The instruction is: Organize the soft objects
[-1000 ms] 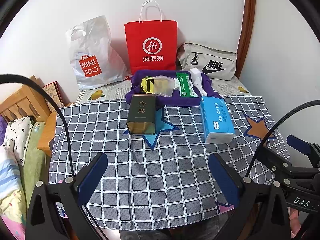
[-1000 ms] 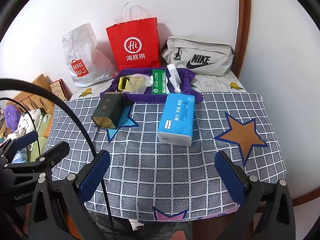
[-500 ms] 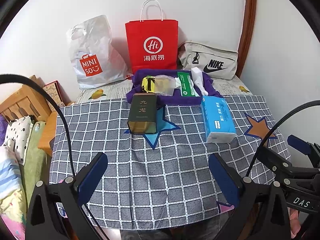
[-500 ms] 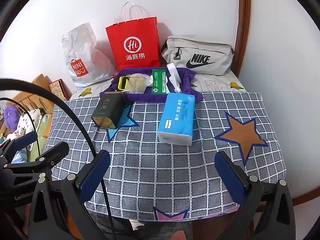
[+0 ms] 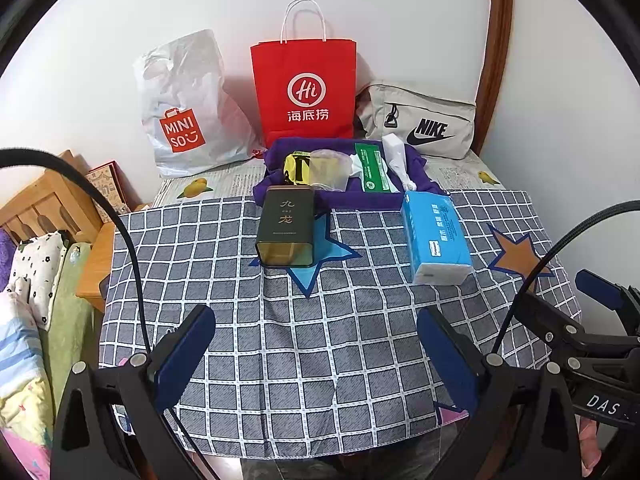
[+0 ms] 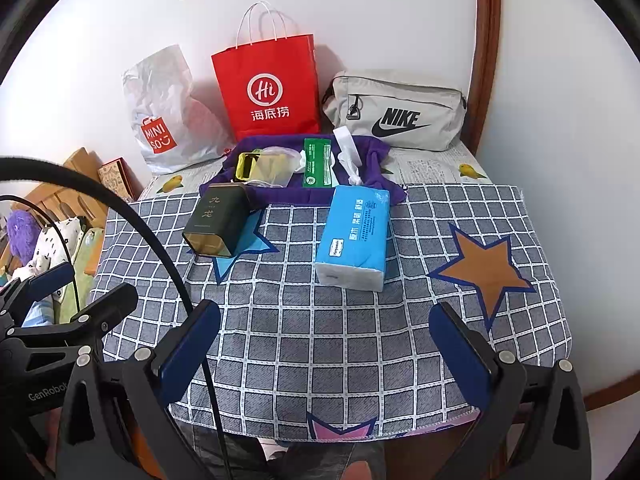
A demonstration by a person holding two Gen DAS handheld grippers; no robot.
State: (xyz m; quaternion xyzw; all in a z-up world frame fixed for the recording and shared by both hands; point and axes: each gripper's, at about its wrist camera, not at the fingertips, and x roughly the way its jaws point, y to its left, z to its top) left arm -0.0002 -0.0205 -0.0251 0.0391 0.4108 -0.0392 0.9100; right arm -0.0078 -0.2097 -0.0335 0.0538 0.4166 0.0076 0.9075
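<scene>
Right wrist view: blue tissue pack (image 6: 354, 234) lying mid-table, just near of the purple tray (image 6: 280, 196), both right gripper (image 6: 324, 344) and left gripper (image 5: 316, 348) spread wide and empty, best to reach slowly and squeeze softly across its sides.

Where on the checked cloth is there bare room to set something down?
Free: the near cloth between the open tools and the tea tin and tissue pack; also right of the pack, around the orange star. Crowded: the purple tray and the bags along the wall.
</scene>
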